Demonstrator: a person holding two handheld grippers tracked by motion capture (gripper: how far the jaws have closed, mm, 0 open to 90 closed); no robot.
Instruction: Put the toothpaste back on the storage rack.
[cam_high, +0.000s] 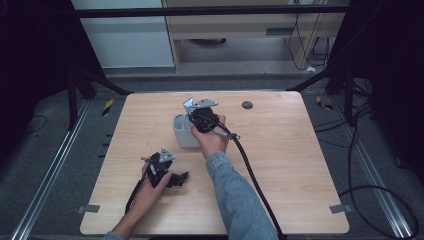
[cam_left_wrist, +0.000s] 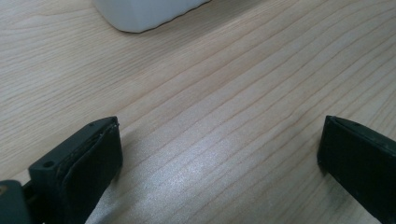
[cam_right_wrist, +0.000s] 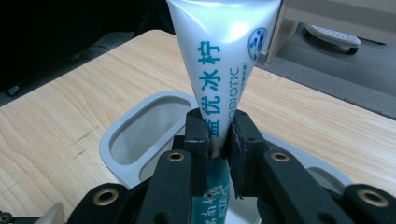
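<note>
Pale wooden table (cam_high: 280, 165) on a grey floor, dark frame at both sides, cabinet and cables beyond the far edge.

Nearest the person's side: left gripper (cam_high: 172, 177) held low over the near-left part of the table, grey three-cornered plate on top, cable trailing back along the forearm. Jaws released and standing wide apart in the left gripper view, bare wood grain between them, nothing gripped. Corner of the white holder (cam_left_wrist: 144, 14) at the top of that view, well clear of the jaws.

Farther in, at mid-table: right hand (cam_high: 212, 140), grey sleeve behind it, carrying the right gripper (cam_right_wrist: 219, 140) directly above the holder. Jaws clenched on a white toothpaste tube (cam_right_wrist: 219, 51) with blue-green lettering, pads pressing its narrow flattened part. Tube upright, wider end rising past the top of the right gripper view, lower end dropping toward the holder below.

Holder: rounded, grey-white, oval opening left of the tube in the right gripper view.

Beyond the holder: small dark round disc (cam_high: 247, 105) near the far edge.
</note>
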